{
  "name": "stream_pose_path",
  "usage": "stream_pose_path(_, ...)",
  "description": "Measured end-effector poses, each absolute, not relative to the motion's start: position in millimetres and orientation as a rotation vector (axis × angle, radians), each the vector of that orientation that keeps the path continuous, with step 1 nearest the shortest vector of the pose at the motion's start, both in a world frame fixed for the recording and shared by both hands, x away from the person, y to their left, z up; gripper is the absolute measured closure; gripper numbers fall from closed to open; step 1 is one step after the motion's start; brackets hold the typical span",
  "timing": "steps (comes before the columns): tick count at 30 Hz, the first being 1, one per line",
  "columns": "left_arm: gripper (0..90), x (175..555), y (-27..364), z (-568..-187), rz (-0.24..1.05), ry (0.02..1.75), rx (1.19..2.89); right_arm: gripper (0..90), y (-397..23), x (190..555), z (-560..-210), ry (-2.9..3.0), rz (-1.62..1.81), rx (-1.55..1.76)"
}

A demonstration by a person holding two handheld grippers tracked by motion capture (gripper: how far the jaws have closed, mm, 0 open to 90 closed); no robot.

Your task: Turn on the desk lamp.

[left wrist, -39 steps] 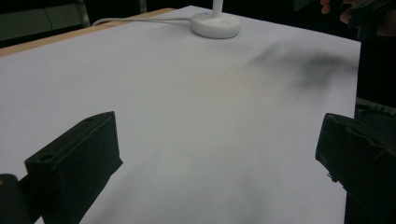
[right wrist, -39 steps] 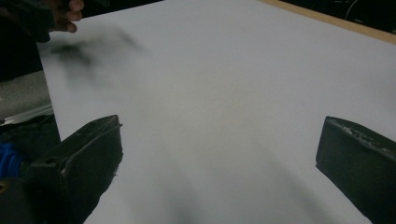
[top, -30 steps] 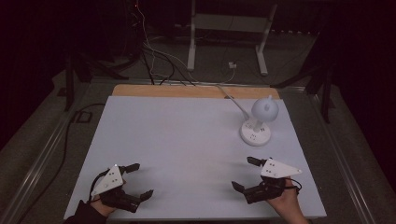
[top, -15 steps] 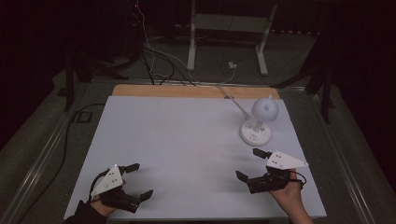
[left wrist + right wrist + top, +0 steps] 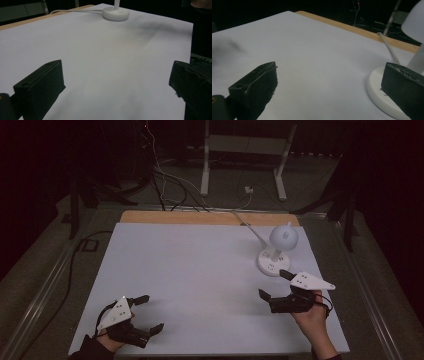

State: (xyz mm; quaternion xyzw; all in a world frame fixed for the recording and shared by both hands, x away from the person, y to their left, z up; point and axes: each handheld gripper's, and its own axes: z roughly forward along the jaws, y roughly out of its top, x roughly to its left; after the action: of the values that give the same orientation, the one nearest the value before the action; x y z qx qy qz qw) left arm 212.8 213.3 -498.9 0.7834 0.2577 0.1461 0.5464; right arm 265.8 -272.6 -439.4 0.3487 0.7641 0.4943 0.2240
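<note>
A small white desk lamp (image 5: pixel 276 251) stands on the white tabletop (image 5: pixel 200 270) at the right, its round head (image 5: pixel 283 237) over a disc base. My right gripper (image 5: pixel 272 283) hovers open just in front of that base, one jaw close to its rim. In the right gripper view the lamp base (image 5: pixel 375 87) lies by the right jaw, the lamp head (image 5: pixel 415 21) is at the top right, and my right gripper (image 5: pixel 329 85) has nothing between its jaws. At the near left corner my left gripper (image 5: pixel 153 312) rests open and empty. The left gripper view shows the lamp base (image 5: pixel 116 13) far off beyond my left gripper (image 5: pixel 115 82).
The lamp's white cable (image 5: pixel 247 226) runs back over the wooden strip (image 5: pixel 200 217) at the table's far edge. Beyond it, dark cables (image 5: pixel 165 185) and a metal stand (image 5: pixel 242 150) sit on the floor. A metal rail (image 5: pixel 50 280) runs along the left side.
My right gripper has moved forward and slightly right, closer to the lamp base. The left gripper has stayed where it was.
</note>
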Motion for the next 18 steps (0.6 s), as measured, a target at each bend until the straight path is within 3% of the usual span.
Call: stream_pose_path(18,0.4,213.3,214.1,-498.8,0.345,0.613,1.852,0.2,-295.3,297.7,-442.9,2.056,1.329,1.050)
